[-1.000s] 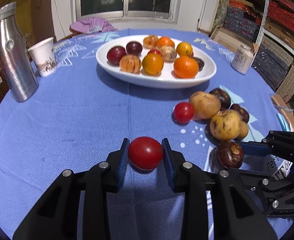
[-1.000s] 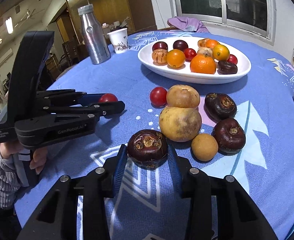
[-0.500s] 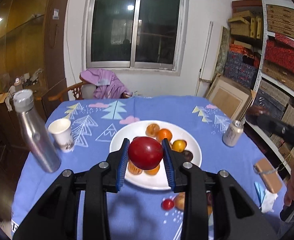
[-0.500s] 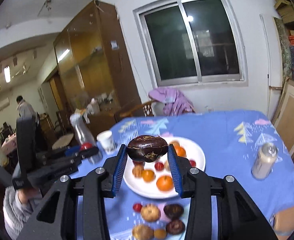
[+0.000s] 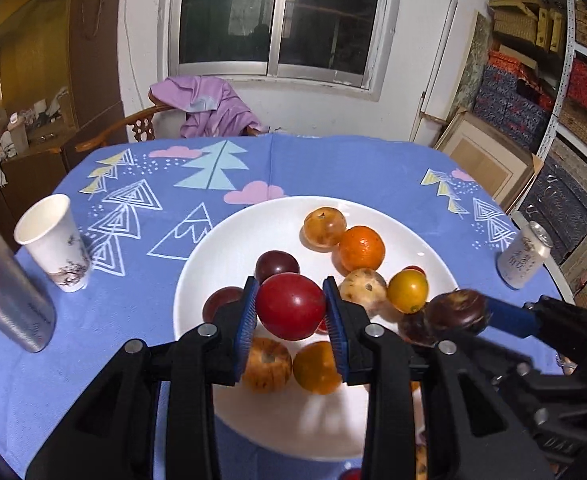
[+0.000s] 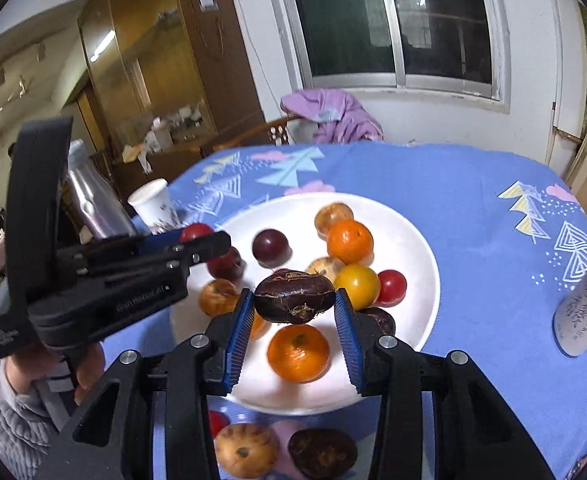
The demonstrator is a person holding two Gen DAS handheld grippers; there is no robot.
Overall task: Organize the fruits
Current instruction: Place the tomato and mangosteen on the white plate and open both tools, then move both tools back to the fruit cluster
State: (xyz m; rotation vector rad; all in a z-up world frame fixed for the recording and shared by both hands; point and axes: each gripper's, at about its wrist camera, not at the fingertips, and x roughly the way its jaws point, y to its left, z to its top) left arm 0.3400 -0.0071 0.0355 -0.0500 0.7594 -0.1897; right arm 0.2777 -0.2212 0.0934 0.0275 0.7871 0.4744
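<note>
Dark fruit (image 6: pixel 294 297) crosswise between claw (image 6: pixel 294 320) pads, seemingly level.

Right gripper (image 6: pixel 294 308) clamps dark water chestnut (image 6: pixel 294 297) above white plate (image 6: pixel 421 240); left gripper (image 6: pixel 197 240), nine o'clock, grips red tomato (image 6: pixel 194 231).

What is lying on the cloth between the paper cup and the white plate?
Nothing: in the left wrist view, only bare blue tablecloth lies between the paper cup and the white plate.

Only faint embossed lettering on the left gripper (image 6: pixel 197 246), left of frame in the right wrist view, shows, too blurred to read.
</note>
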